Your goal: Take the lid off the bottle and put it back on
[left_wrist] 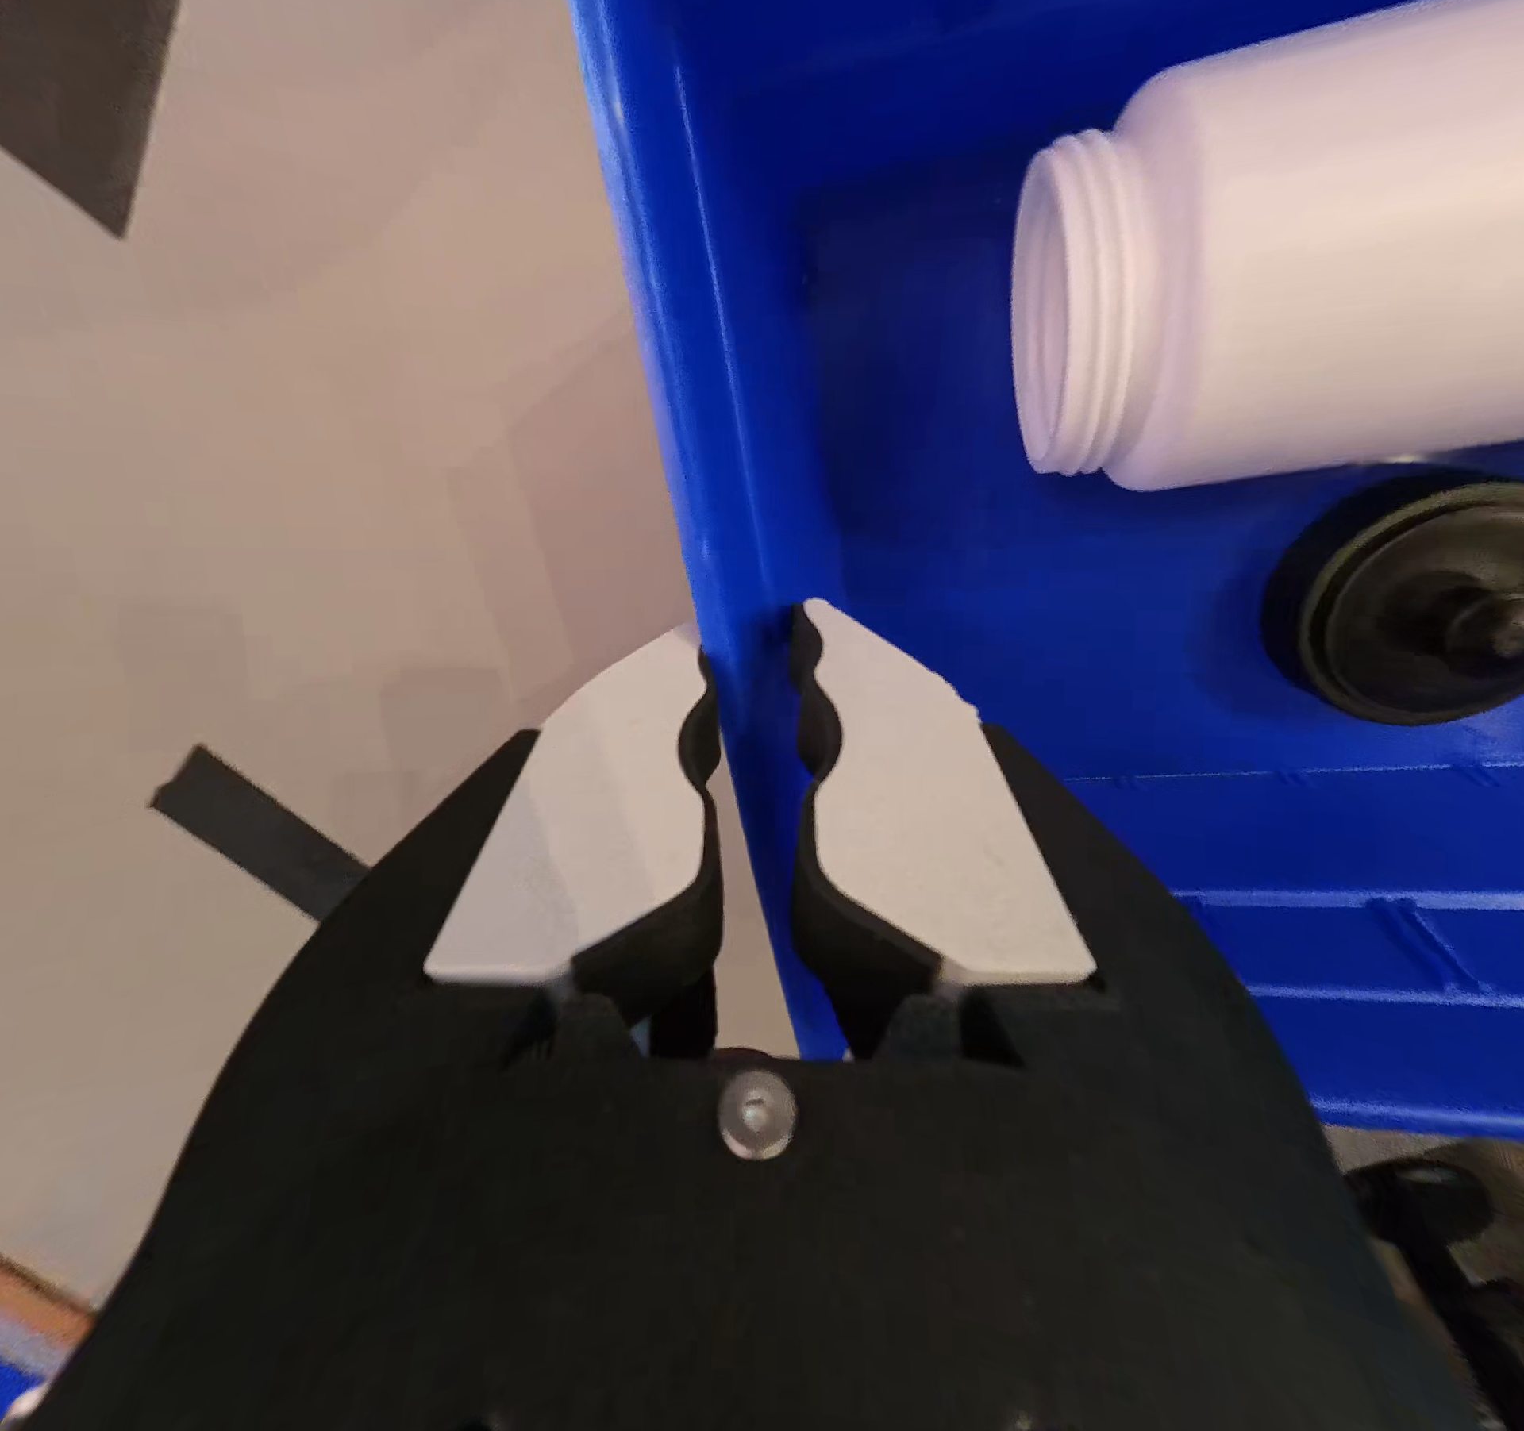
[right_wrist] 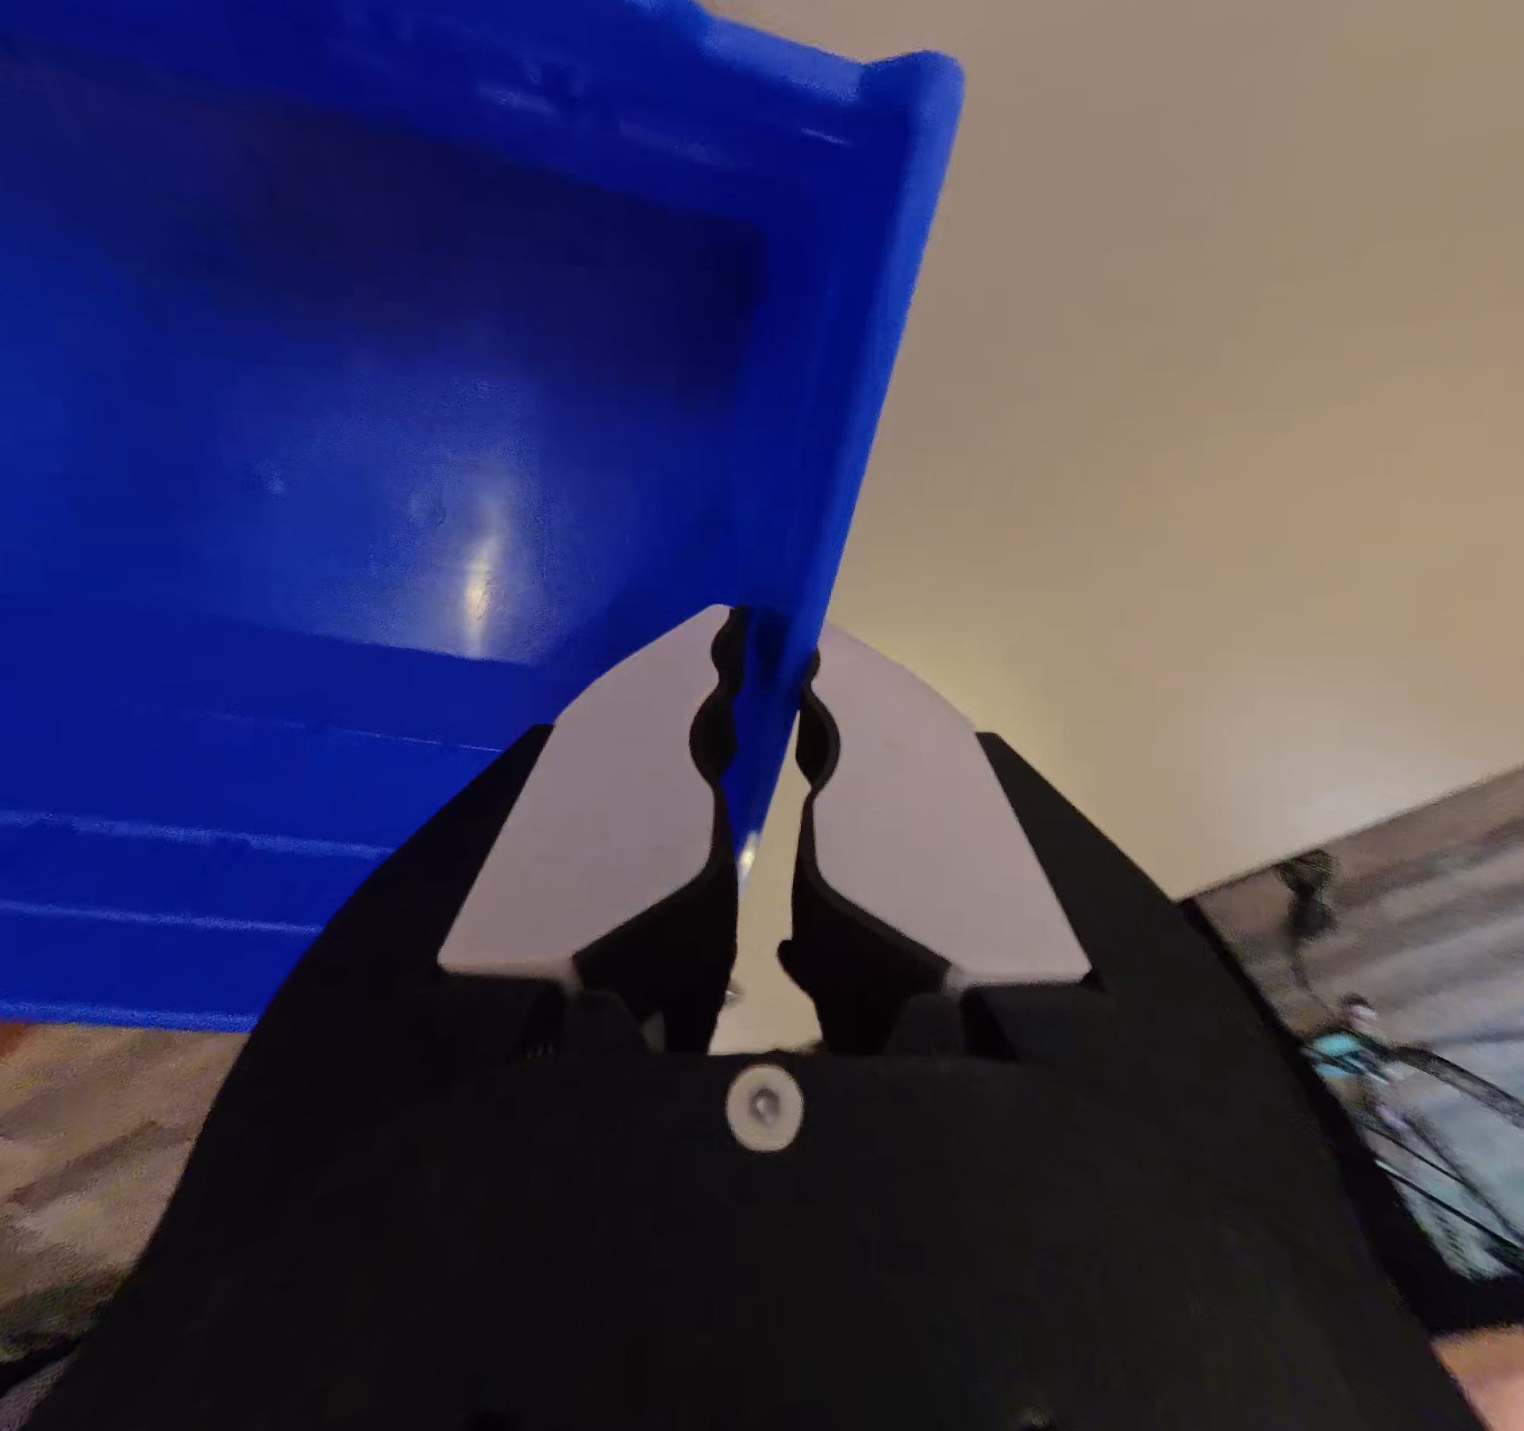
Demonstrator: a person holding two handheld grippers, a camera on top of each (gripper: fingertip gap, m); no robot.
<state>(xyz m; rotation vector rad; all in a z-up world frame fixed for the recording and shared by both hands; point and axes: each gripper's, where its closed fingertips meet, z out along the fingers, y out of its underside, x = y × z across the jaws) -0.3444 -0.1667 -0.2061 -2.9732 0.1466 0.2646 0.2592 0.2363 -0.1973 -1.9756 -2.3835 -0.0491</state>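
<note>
A white bottle [left_wrist: 1286, 270] lies on its side inside a blue plastic bin [left_wrist: 948, 55], its open threaded neck pointing left, with no lid on it. A round black lid-like disc [left_wrist: 1402, 608] lies in the bin just below the bottle. My left gripper [left_wrist: 754, 649] is shut on the bin's left wall. My right gripper [right_wrist: 771, 649] is shut on the bin's right wall [right_wrist: 874, 369]. The bottle and the disc are out of sight in the right wrist view.
A beige surface [left_wrist: 330, 443] with black tape strips [left_wrist: 256, 831] lies beyond the bin on the left. In the right wrist view, a pale wall [right_wrist: 1196, 319] fills the right side and a dark-framed panel [right_wrist: 1402, 1061] sits at the lower right.
</note>
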